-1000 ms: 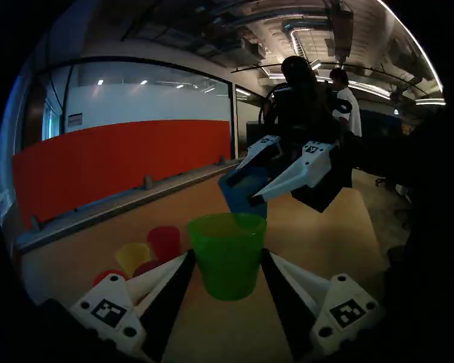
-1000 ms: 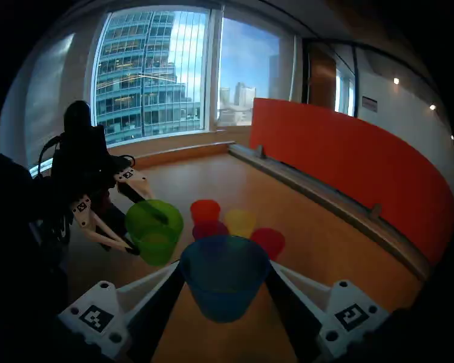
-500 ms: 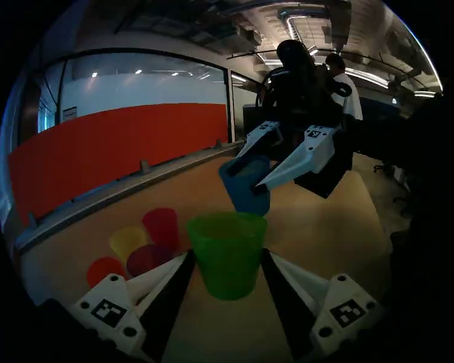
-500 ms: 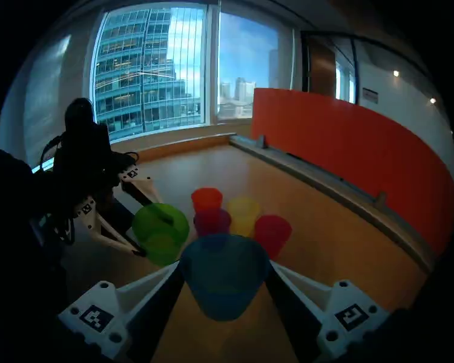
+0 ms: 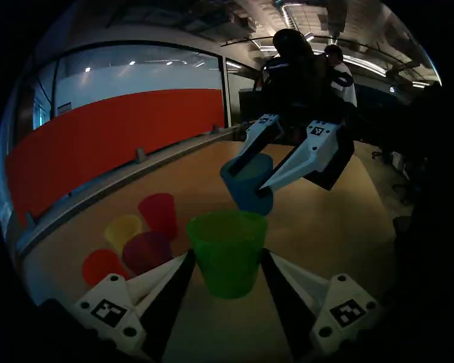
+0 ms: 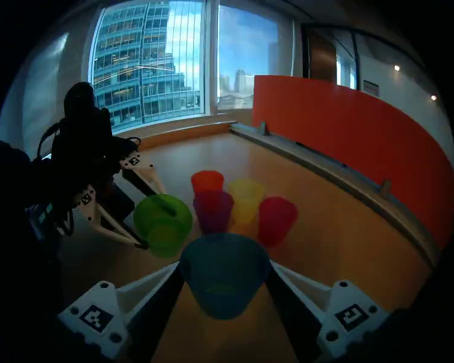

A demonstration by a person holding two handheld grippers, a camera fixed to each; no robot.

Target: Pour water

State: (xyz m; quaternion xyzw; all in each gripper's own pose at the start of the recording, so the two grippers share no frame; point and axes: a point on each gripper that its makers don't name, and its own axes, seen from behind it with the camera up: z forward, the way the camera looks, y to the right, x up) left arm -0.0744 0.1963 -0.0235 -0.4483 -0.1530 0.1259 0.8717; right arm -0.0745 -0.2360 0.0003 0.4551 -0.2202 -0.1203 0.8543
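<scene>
A translucent green cup (image 5: 227, 253) stands upright between the fingers of my left gripper (image 5: 227, 257), which is shut on it. Just above and beyond its rim, my right gripper (image 5: 249, 181) is shut on a blue cup (image 5: 246, 192), which leans with its mouth to the left. The right gripper view looks into that blue cup (image 6: 224, 279) between the fingers of the right gripper (image 6: 224, 269). To its left are the green cup (image 6: 163, 224) and the left gripper (image 6: 153, 218). I cannot make out any water.
Several coloured cups stand grouped on the wooden table (image 5: 324, 224): red (image 6: 207, 181), purple (image 6: 213, 211), yellow (image 6: 246, 198) and another red (image 6: 275, 220). An orange-red partition (image 5: 106, 130) runs along the table's far edge. A person (image 5: 299, 78) holds the grippers.
The blue cup has come lower and closer over the green cup's rim and leans more. Both views have tipped downward, showing more of the table and the grouped cups.
</scene>
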